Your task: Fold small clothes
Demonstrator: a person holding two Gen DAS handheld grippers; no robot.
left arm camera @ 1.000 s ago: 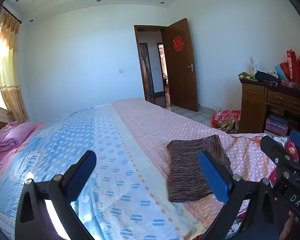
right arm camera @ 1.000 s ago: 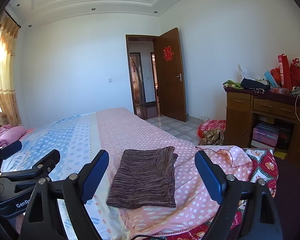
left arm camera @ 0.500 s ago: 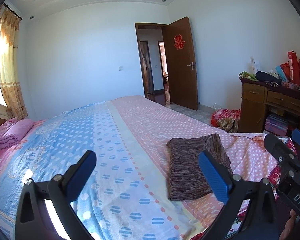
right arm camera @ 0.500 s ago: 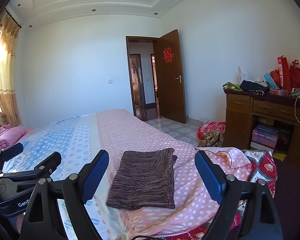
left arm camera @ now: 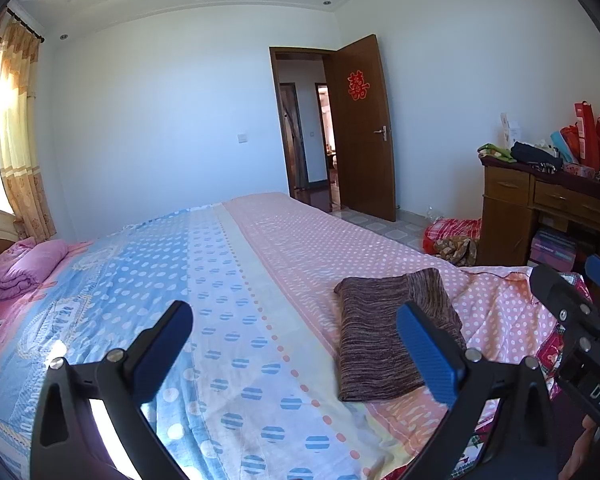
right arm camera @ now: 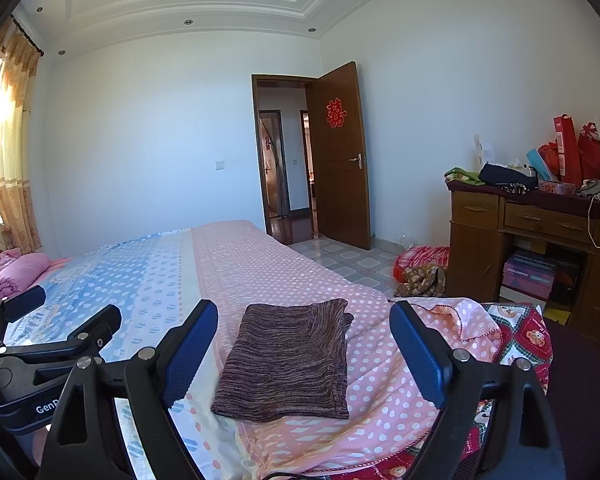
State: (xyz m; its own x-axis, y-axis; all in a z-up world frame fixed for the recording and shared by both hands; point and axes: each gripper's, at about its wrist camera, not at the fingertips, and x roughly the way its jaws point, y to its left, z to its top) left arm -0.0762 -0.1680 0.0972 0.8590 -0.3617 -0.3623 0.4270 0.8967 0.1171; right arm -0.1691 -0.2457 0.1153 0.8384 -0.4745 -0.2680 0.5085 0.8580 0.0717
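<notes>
Bedroom, polka-dot bedspread (left arm camera: 236, 288), brown door ajar. Left wrist view: left gripper (left arm camera: 296, 344) held above the blue half, fingers spread wide, nothing between them; folded brown knit garment (left arm camera: 392, 332) laid on the pink half, behind the right finger; since a second ago, view slightly raised. Right wrist view: right gripper (right arm camera: 304, 350) held wide open above the garment (right arm camera: 288, 360), untouched; garment unmoved; bed edge near its right side; wooden desk (right arm camera: 500, 232) well apart.

A red double-happiness character (right arm camera: 336, 113) hung on the open door (right arm camera: 342, 184). The left gripper (right arm camera: 18, 322) body read "GenR", cut off; the right gripper (left arm camera: 572, 280) read "DAS", cut off.
</notes>
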